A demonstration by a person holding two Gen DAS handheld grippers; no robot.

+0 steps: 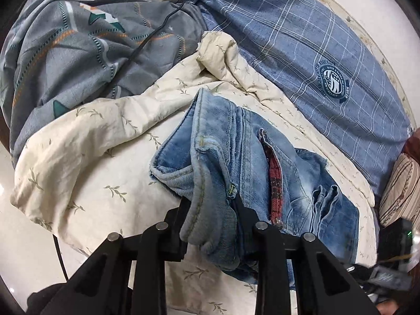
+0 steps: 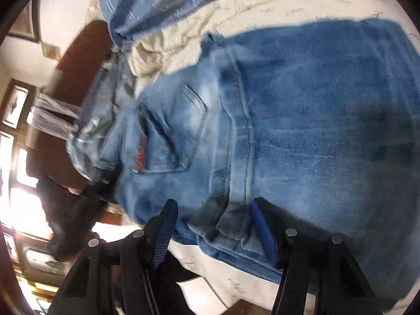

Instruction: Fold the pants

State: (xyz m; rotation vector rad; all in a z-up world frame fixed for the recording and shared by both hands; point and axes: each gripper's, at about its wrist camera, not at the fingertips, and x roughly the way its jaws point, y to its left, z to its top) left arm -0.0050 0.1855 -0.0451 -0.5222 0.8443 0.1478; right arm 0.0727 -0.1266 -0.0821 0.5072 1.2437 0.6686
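A bed fills both views, spread with a cream quilt (image 1: 86,157) printed with small sprigs. On it, lower centre of the left wrist view, lie the jeans (image 1: 262,162), bunched and partly doubled over, a red plaid lining showing at a pocket slit. In the right wrist view the jeans (image 2: 315,120) spread across the middle and right of the frame, back pocket toward the left, blurred.

The left gripper (image 1: 210,204) is clamped on a thick roll of denim hem or waistband at the bottom centre; the cloth fills the gap between the black fingers and drapes over them. The right gripper (image 2: 212,215) straddles an edge of the jeans near a seam: its blue-padded jaws stand apart, with denim between them, and the left-hand pad looks clear of the cloth, so no grip yet.

Further out, a blue checked pillow (image 1: 315,60) lies at upper right, a grey patterned duvet (image 1: 78,52) at upper left with a black cable (image 1: 157,26) trailing over it, and a striped cushion (image 1: 401,189) at the right edge.

Risks, as I judge them: the left jaws hold a bunched wad, so layers may slip out unevenly. If the right jaws shut here they may catch only one layer, or the quilt beneath, and skew the fold.
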